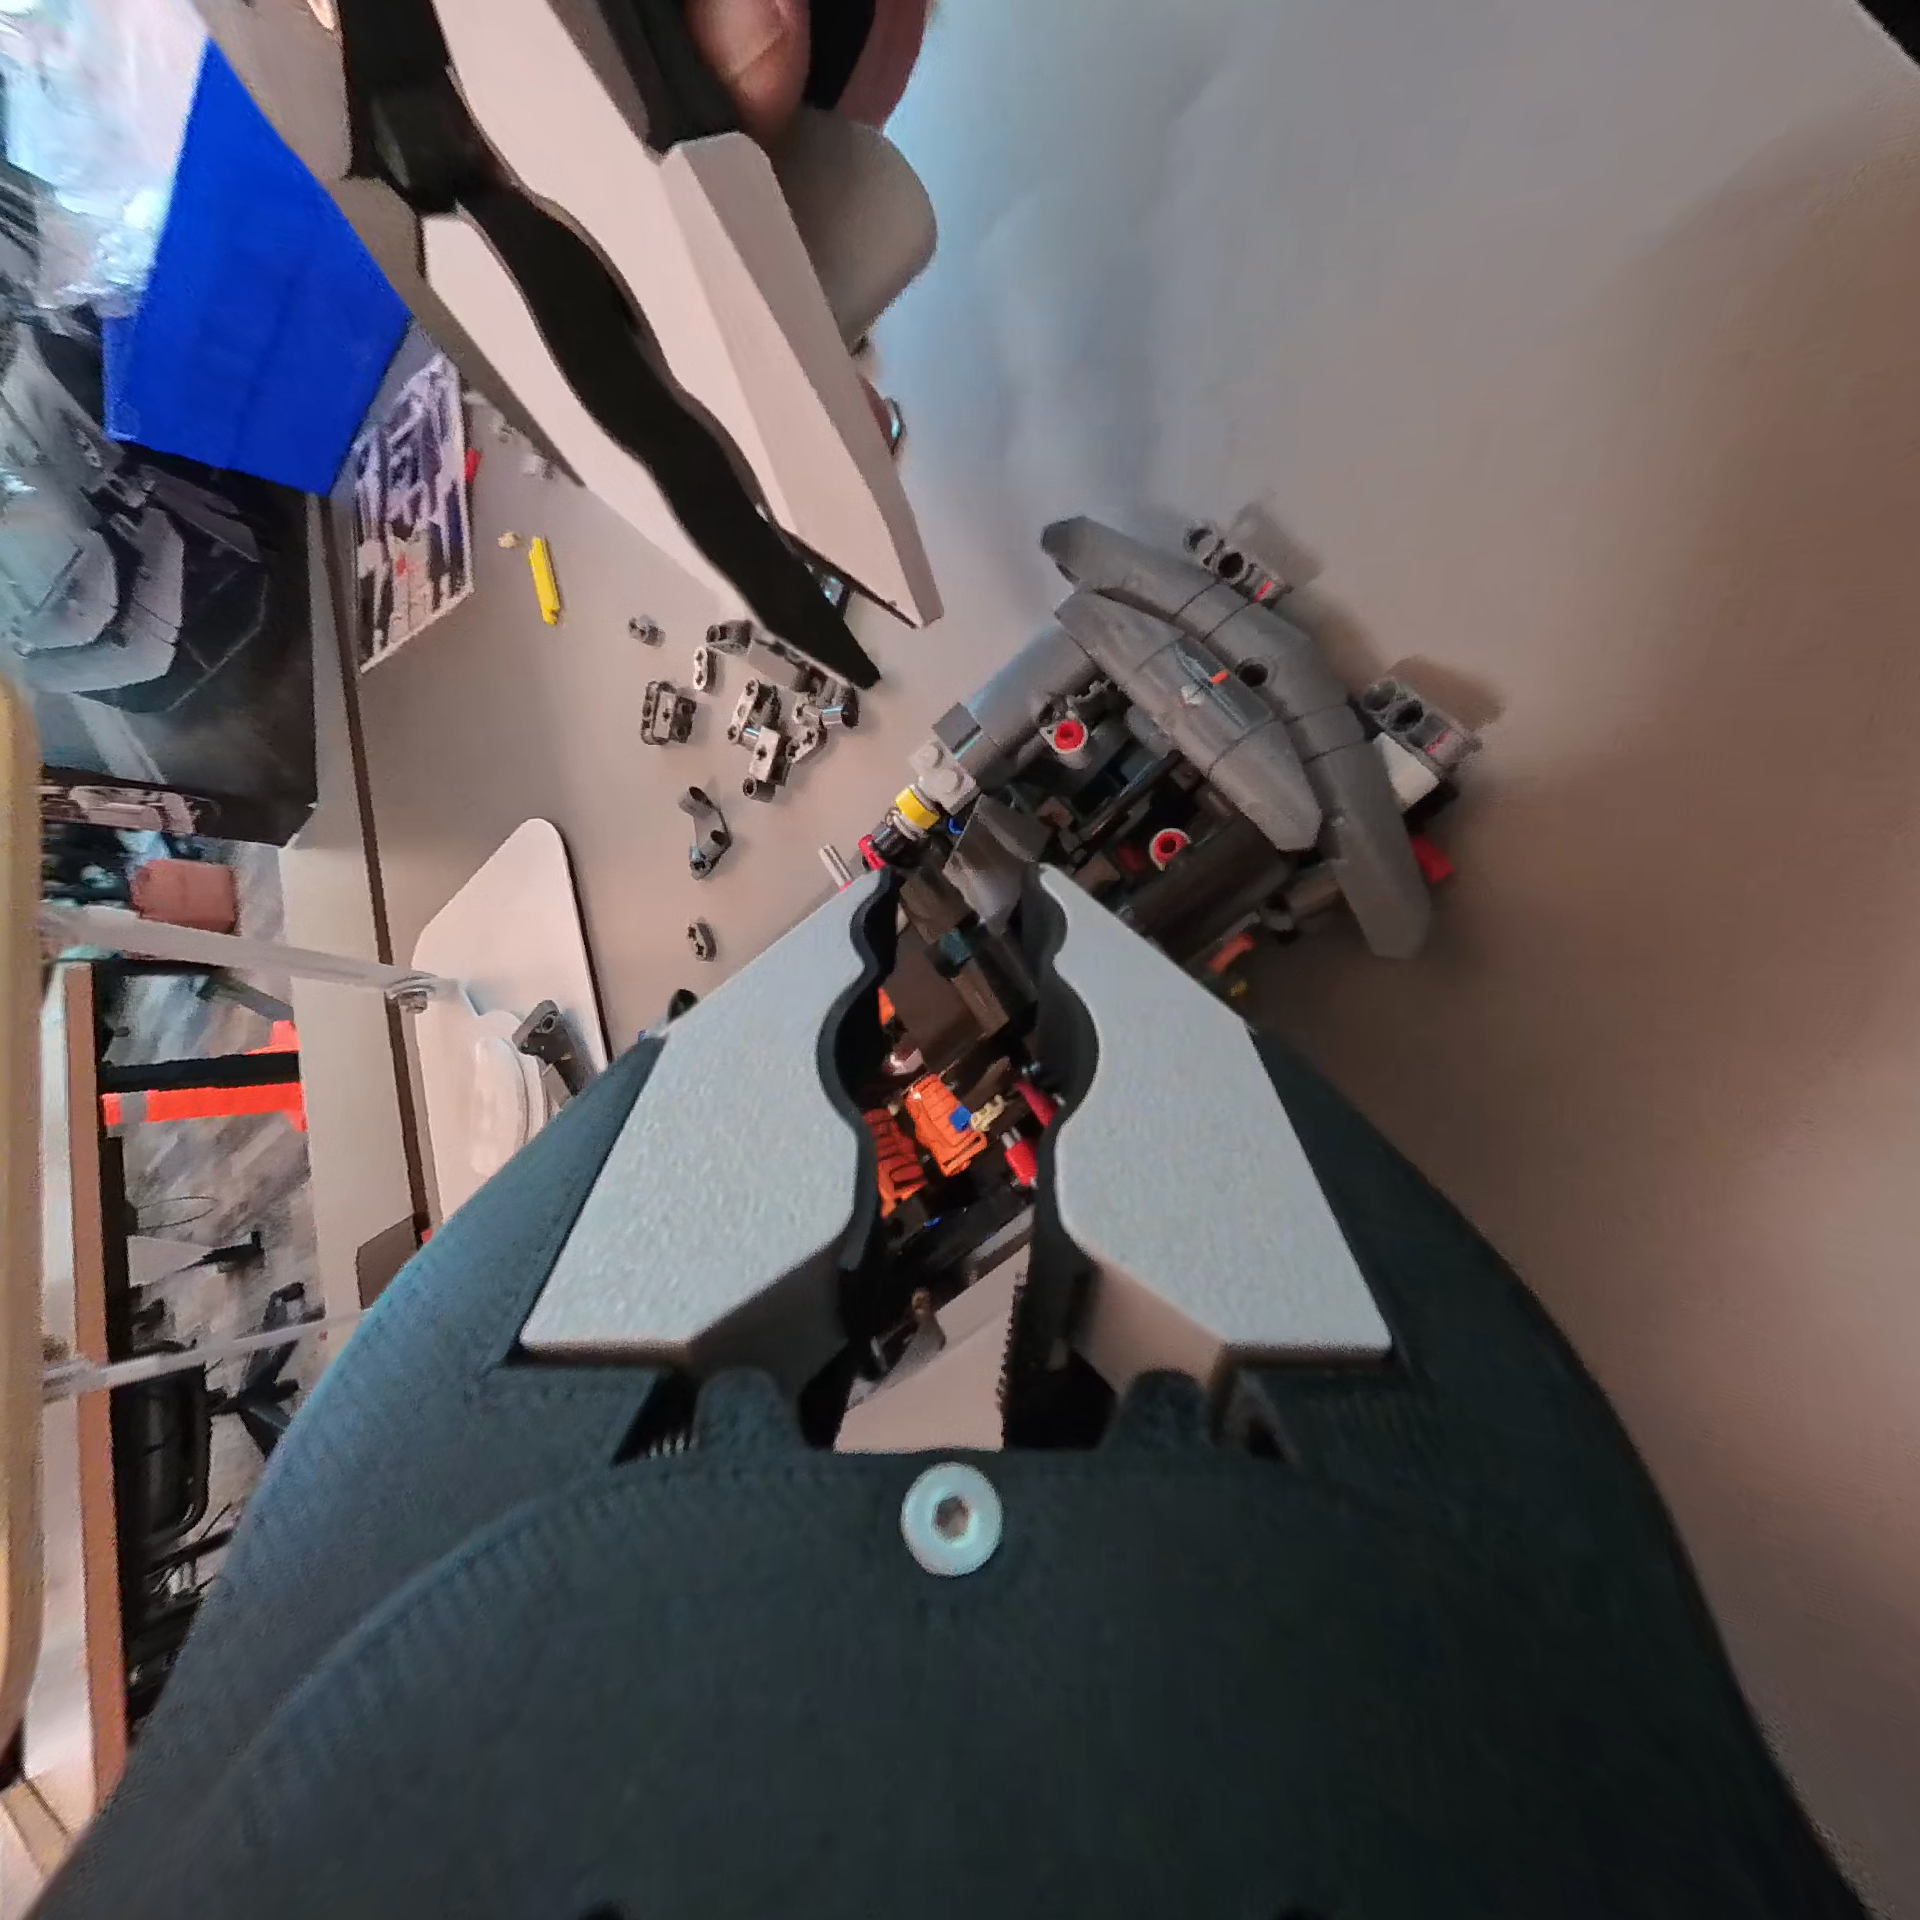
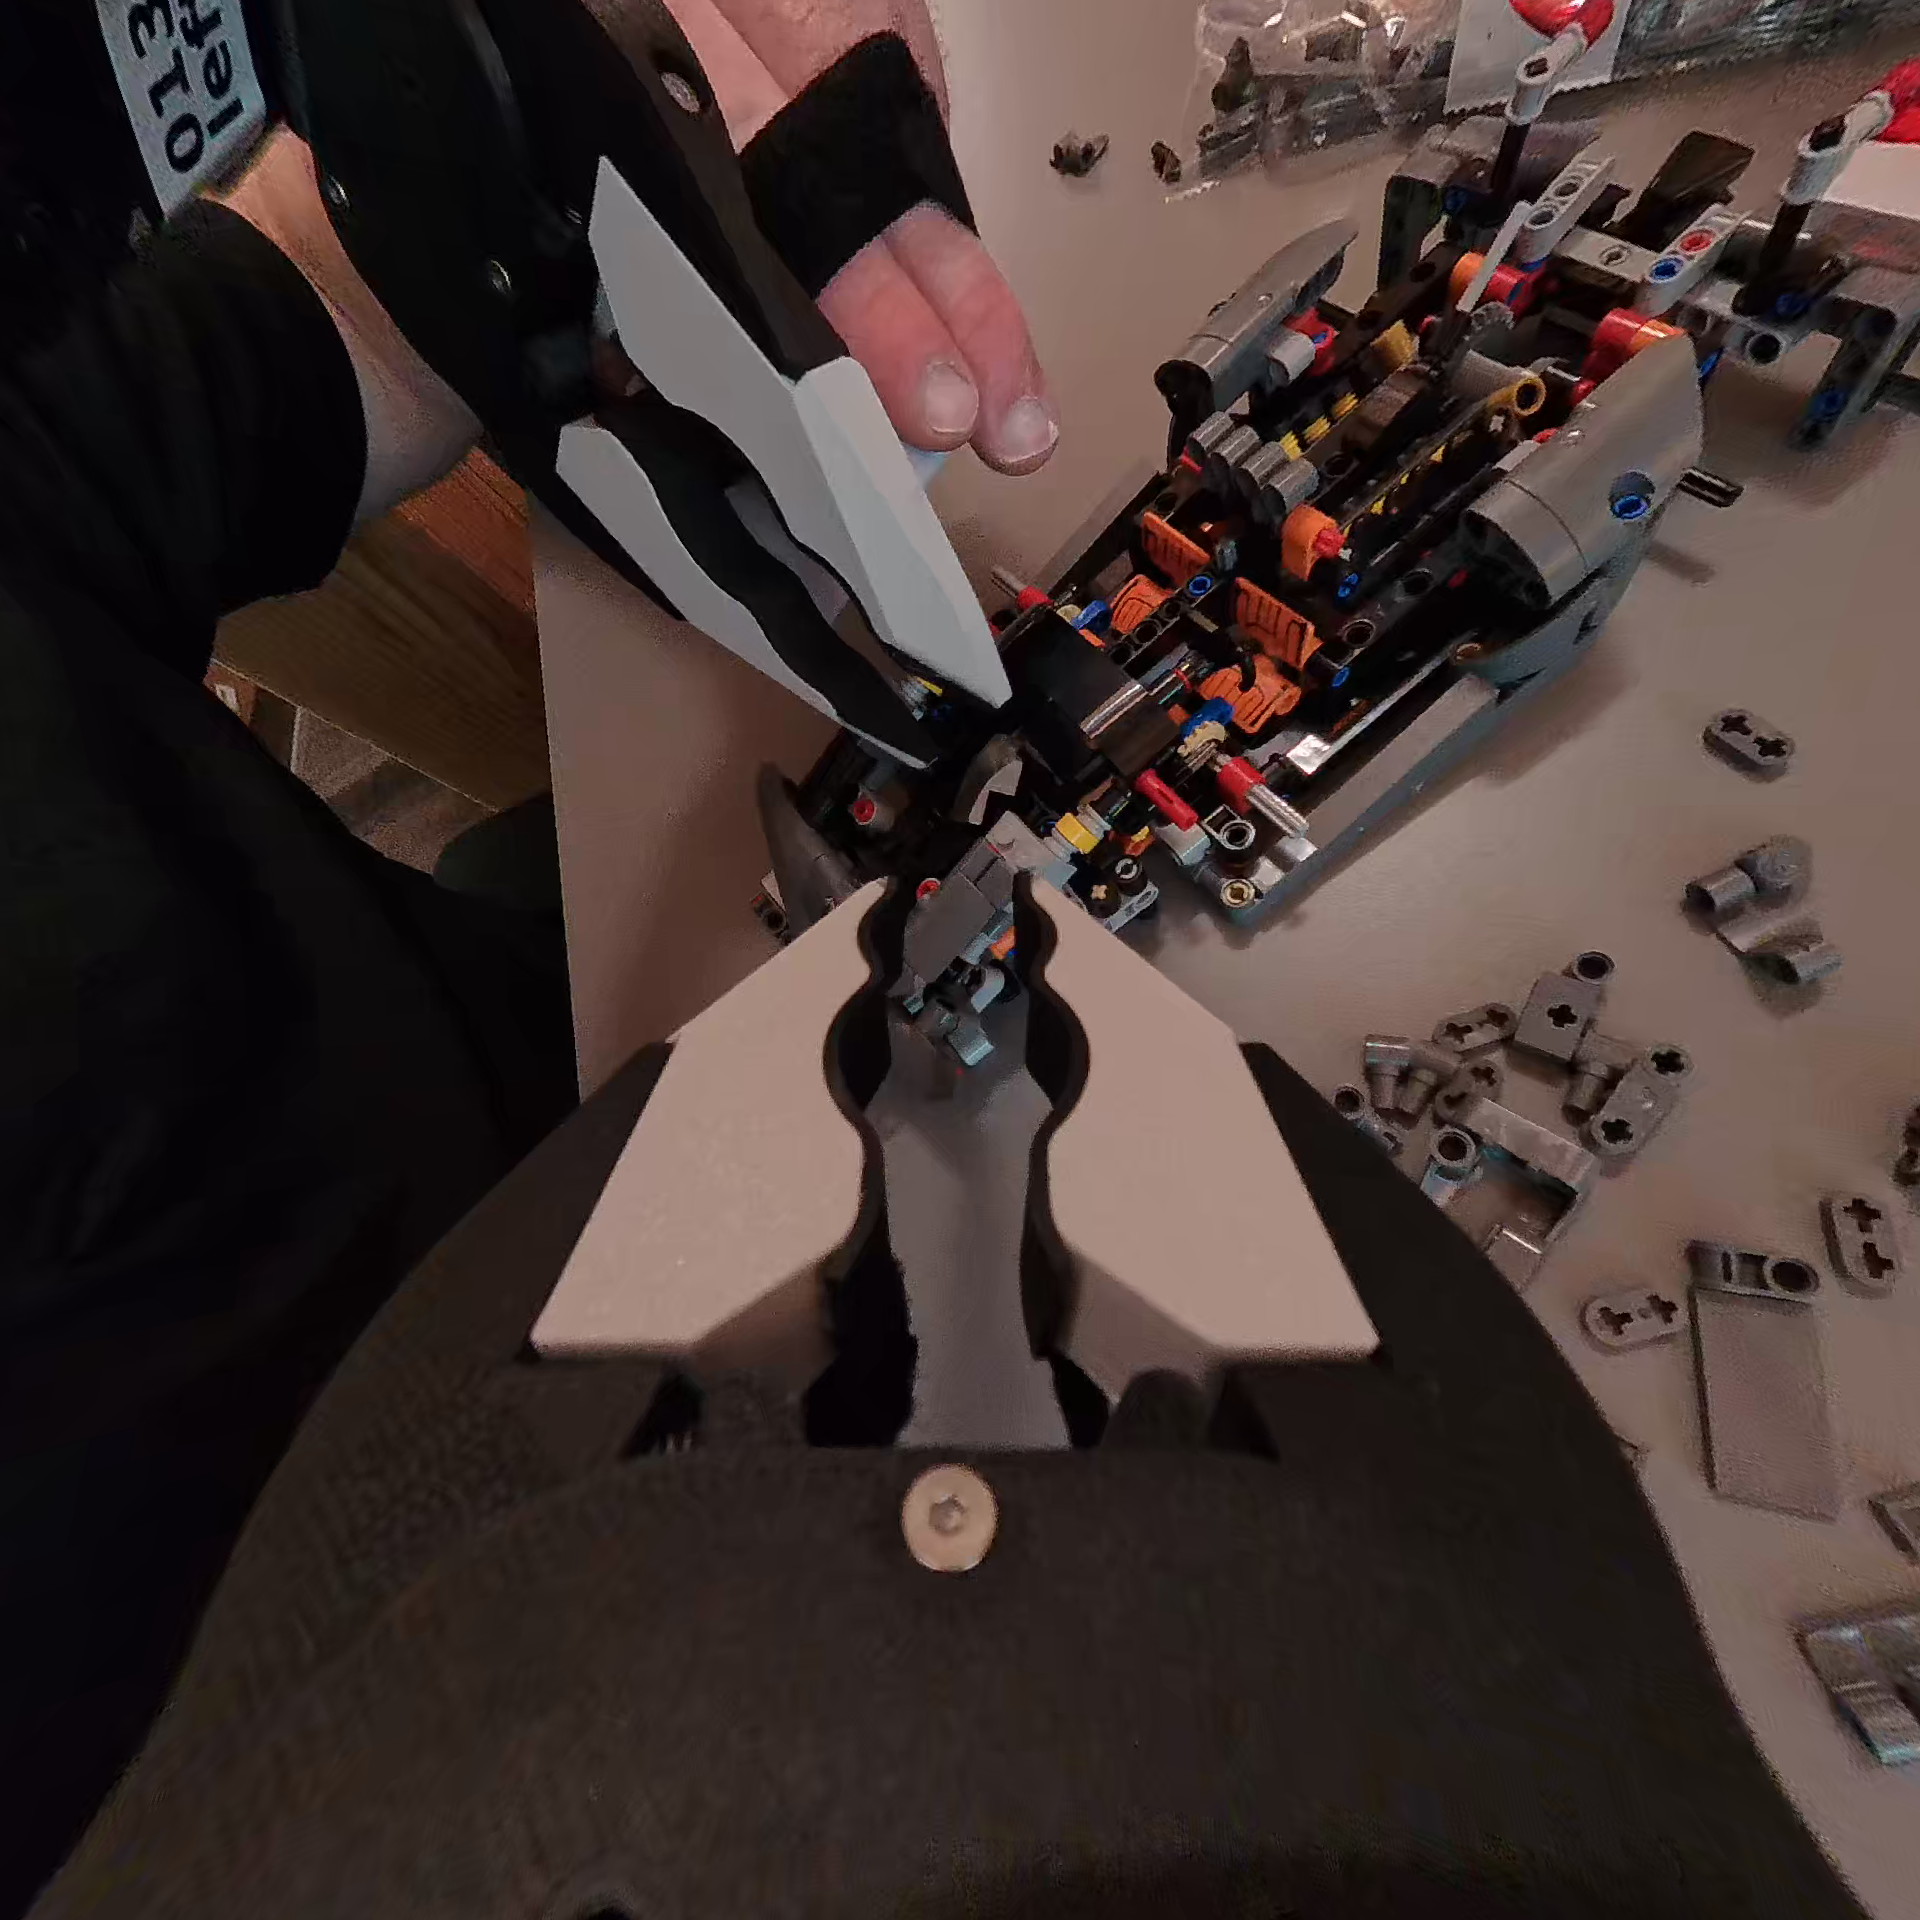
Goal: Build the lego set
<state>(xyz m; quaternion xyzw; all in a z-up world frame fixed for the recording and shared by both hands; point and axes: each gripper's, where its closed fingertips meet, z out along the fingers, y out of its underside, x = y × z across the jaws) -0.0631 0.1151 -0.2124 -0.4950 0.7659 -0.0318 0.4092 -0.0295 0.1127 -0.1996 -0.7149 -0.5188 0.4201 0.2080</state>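
Note:
A brick-built model point(image 1: 1195, 707) with grey curved panels and a black frame with orange and red parts lies on the pale table point(image 1: 1455, 312). My left gripper point(image 1: 961, 883) is shut on the dark frame at the model's near end. In the right wrist view the left gripper point(image 2: 956, 717) comes in from the upper left, its tips on the model point(image 2: 1351, 540). My right gripper point(image 2: 954, 894) is open, and a small grey section of the model's end shows between its fingertips without being pressed. In the left wrist view the right gripper point(image 1: 883, 644) hangs a little apart from the model.
Loose grey connector pieces point(image 2: 1507, 1091) and a flat grey plate point(image 2: 1756, 1392) lie right of the model. A second assembly point(image 2: 1662, 270) and a plastic bag point(image 2: 1299, 73) sit behind it. A yellow piece point(image 1: 542, 580), a booklet point(image 1: 410, 509) and a blue box point(image 1: 249, 312) lie farther off. There is about 4 centimetres between the tips of the two grippers.

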